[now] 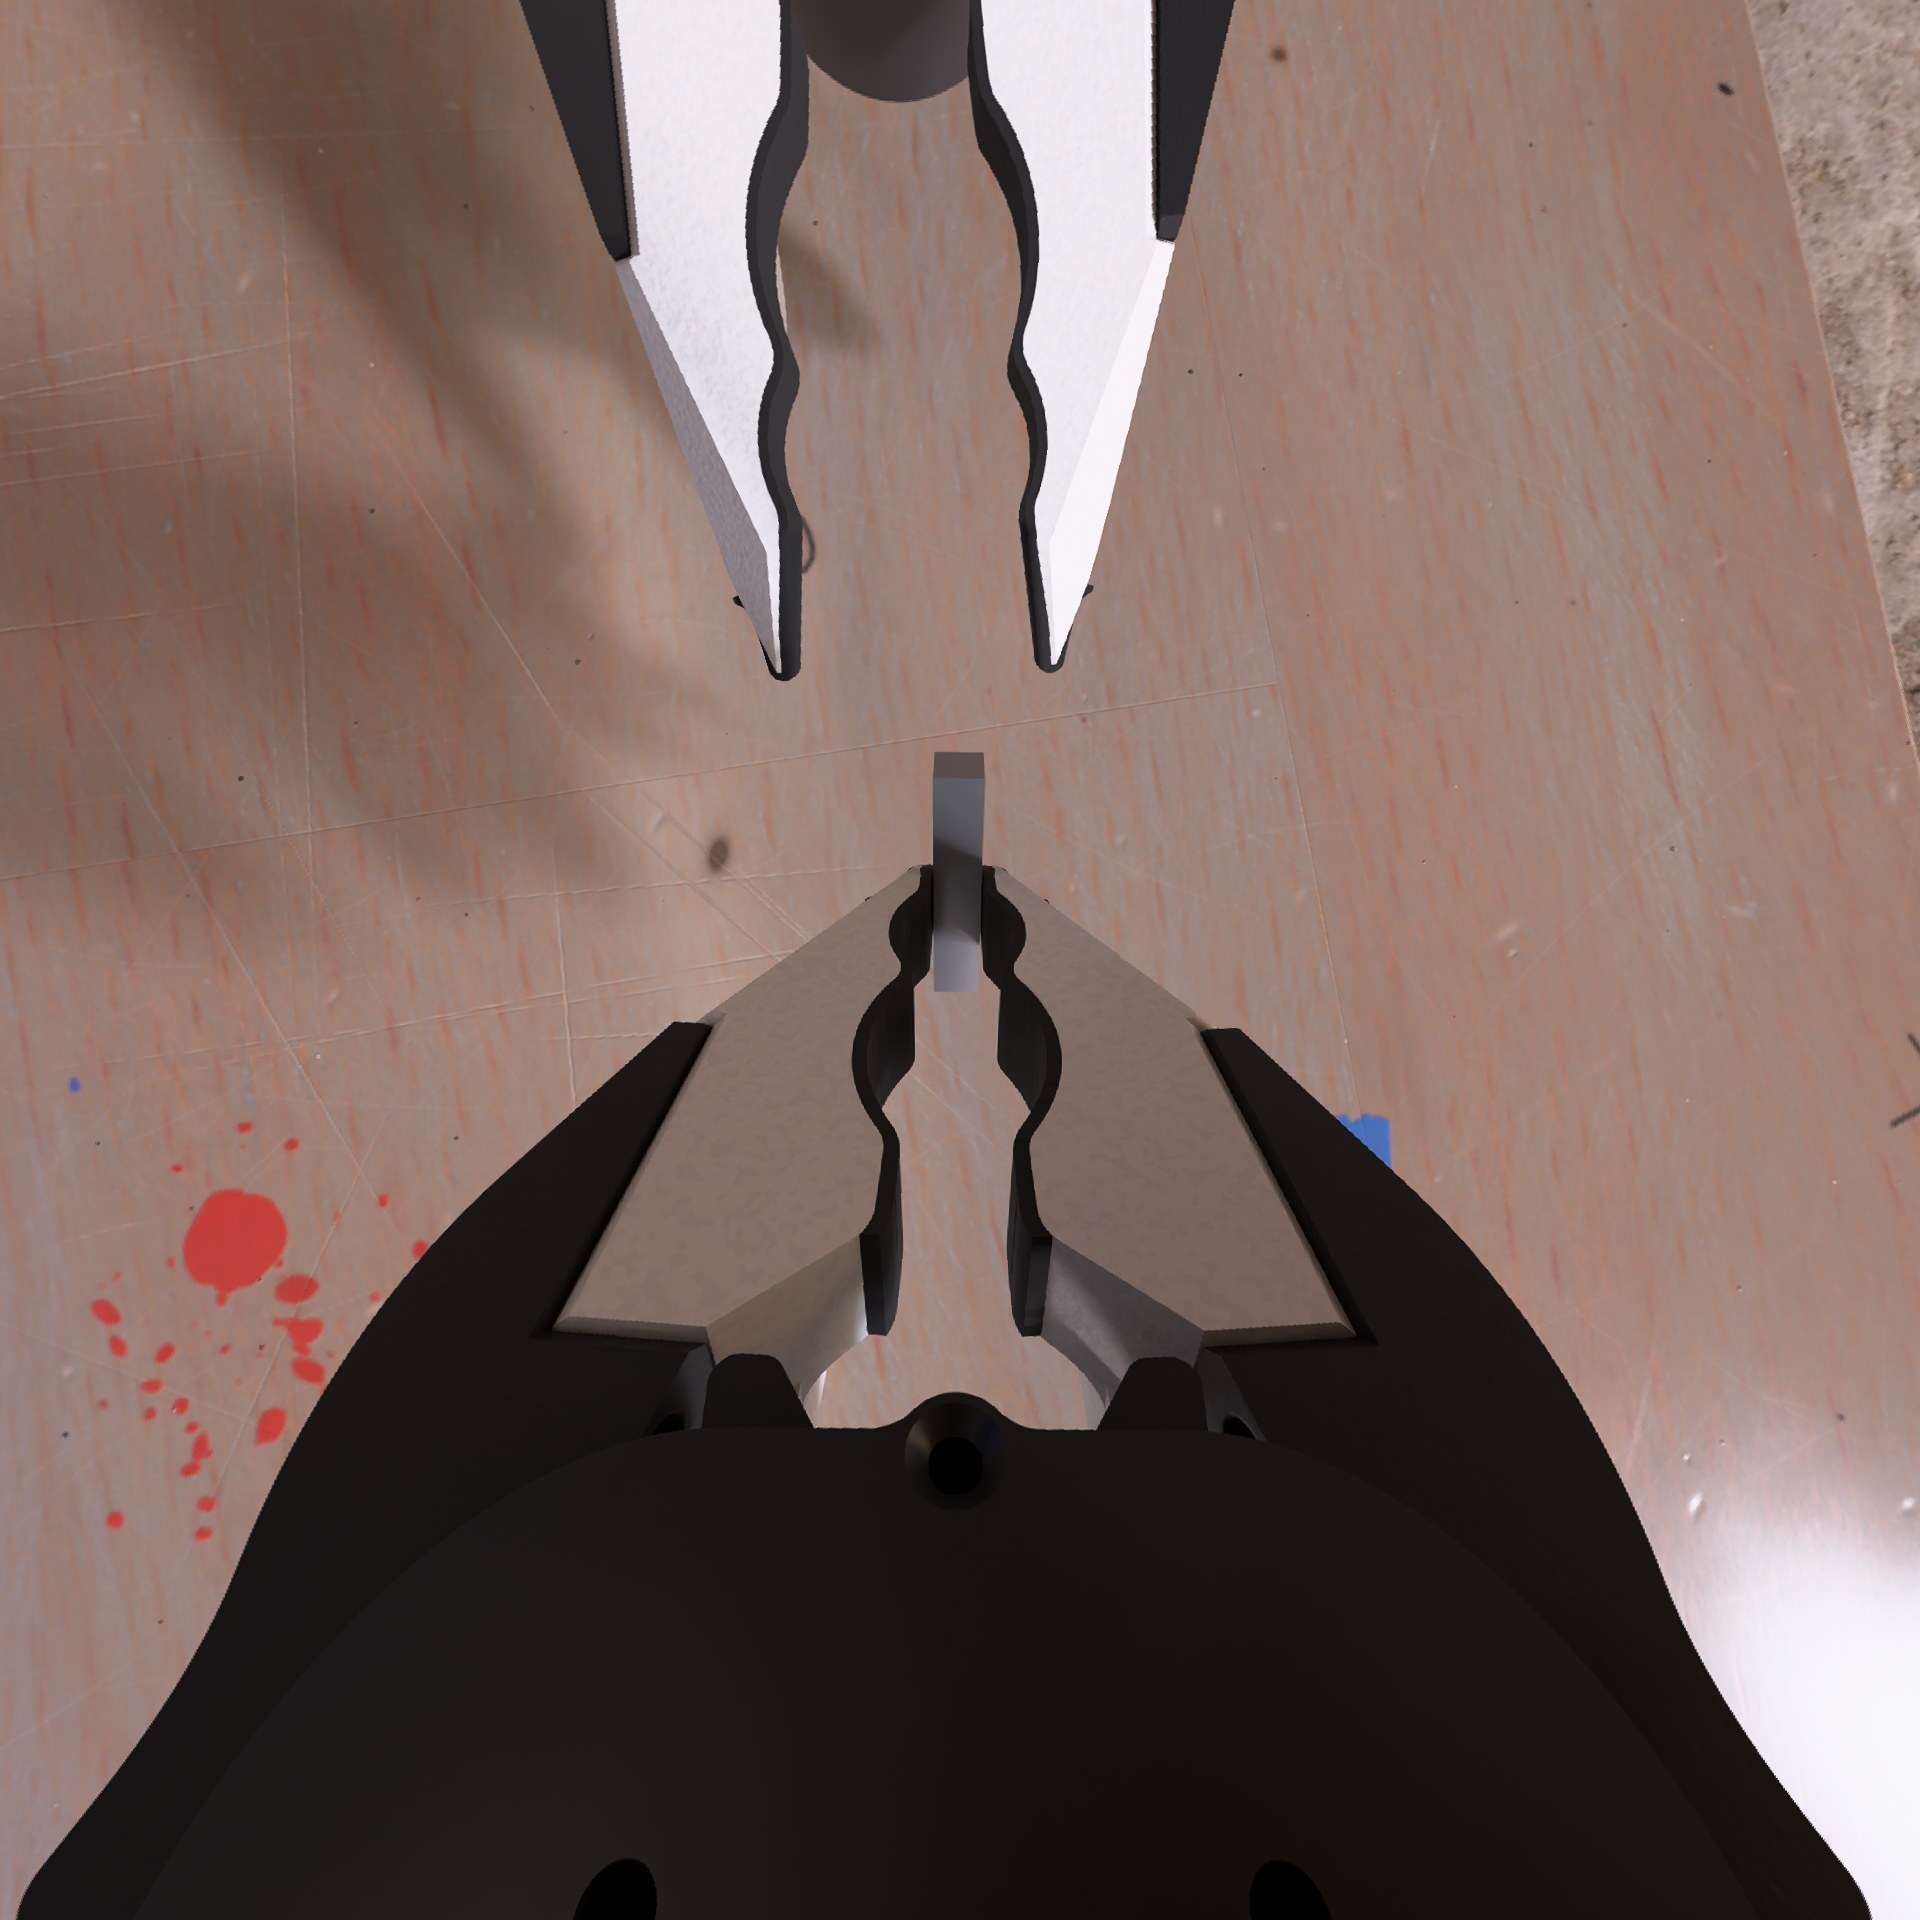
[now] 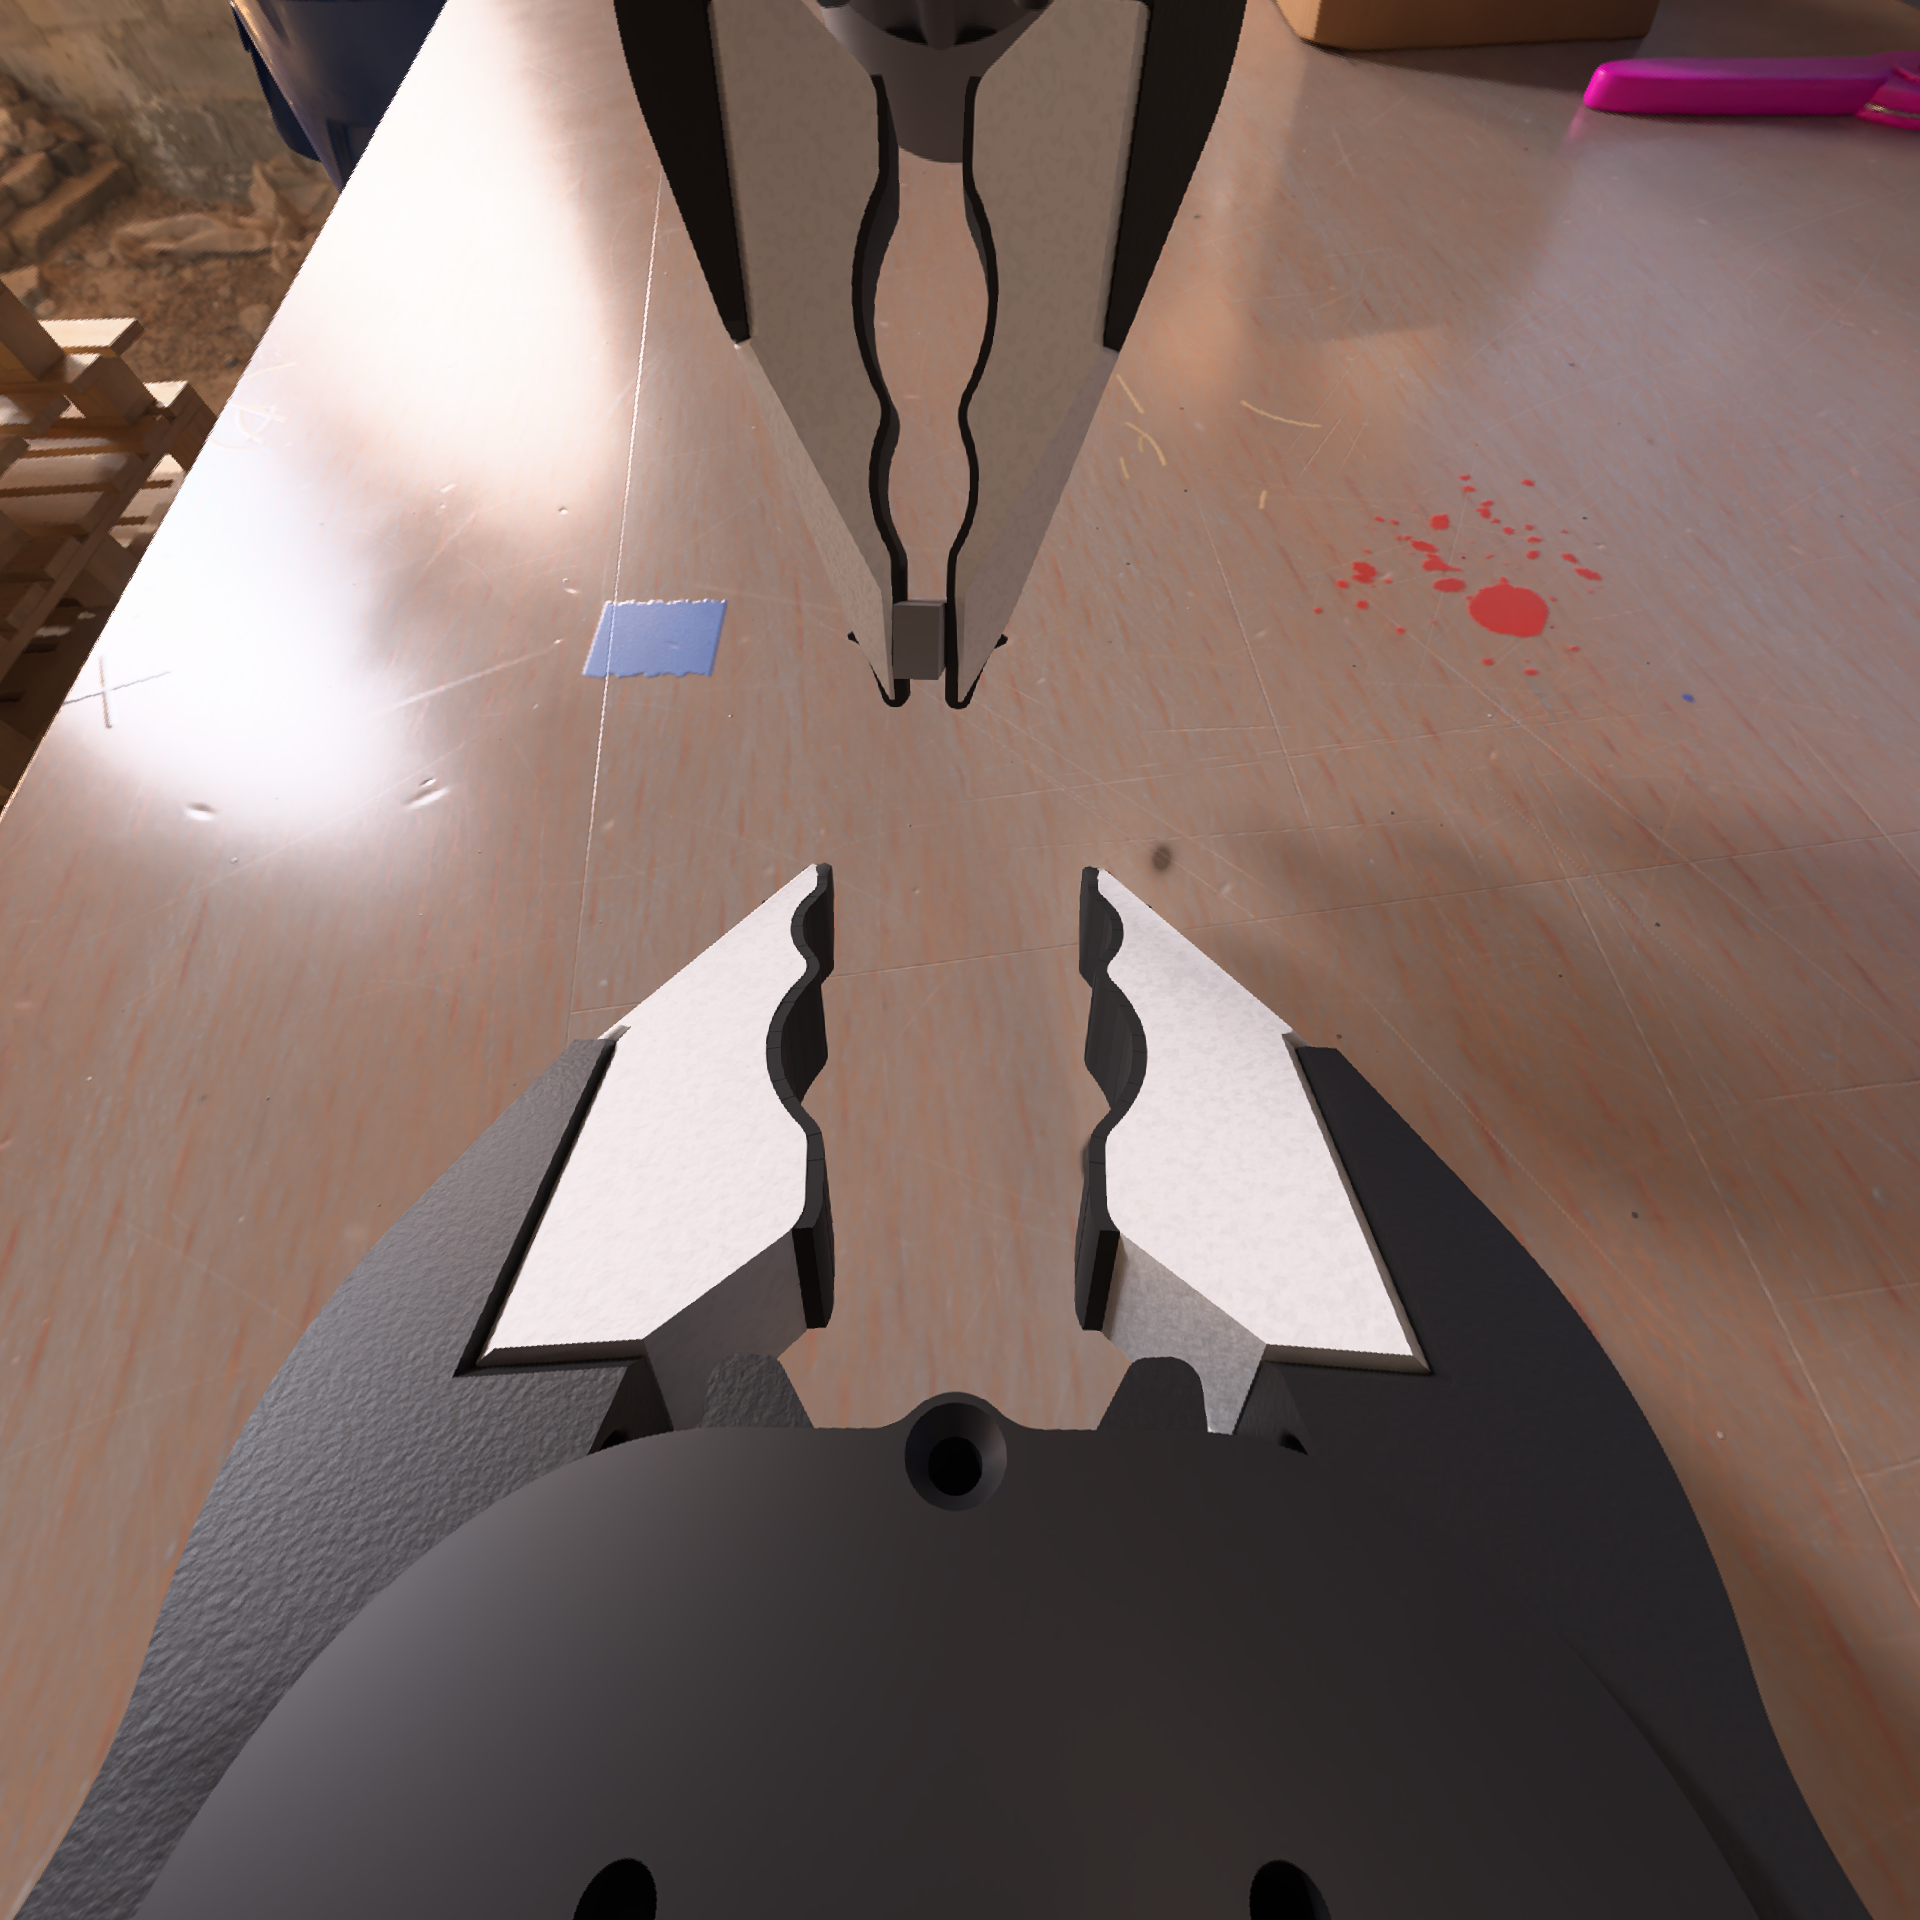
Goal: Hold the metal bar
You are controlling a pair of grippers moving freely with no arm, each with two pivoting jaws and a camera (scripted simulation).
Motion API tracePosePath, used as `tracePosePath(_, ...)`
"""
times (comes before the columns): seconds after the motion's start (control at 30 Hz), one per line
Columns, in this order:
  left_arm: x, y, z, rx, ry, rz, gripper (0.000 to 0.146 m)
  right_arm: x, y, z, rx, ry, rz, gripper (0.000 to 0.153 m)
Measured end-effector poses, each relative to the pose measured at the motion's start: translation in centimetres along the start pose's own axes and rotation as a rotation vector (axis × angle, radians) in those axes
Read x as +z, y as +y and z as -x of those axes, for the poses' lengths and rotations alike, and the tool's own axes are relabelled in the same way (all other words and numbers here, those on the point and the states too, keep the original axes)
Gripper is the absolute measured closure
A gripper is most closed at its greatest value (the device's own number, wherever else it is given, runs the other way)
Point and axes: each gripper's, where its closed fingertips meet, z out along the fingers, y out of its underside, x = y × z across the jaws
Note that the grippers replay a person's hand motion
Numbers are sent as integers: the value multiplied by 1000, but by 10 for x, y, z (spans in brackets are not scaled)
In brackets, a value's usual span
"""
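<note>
My left tool (image 1: 954, 883) pinches the small grey metal bar (image 1: 956, 883) right at its tips, so the bar sticks out past them and is easy to reach. The bar is up above the tabletop (image 1: 1455, 727), not lying on it. My right tool (image 2: 956, 883) faces the bar, near but not touching, with its fingers spread wide, maybe ready to take the free end.
</note>
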Motion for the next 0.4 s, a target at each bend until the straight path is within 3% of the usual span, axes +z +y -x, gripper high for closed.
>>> tracePosePath(0.4, 4, -6, 2, 10, -29, 3, 138, 1, 1, 1, -4, -1, 8, 106)
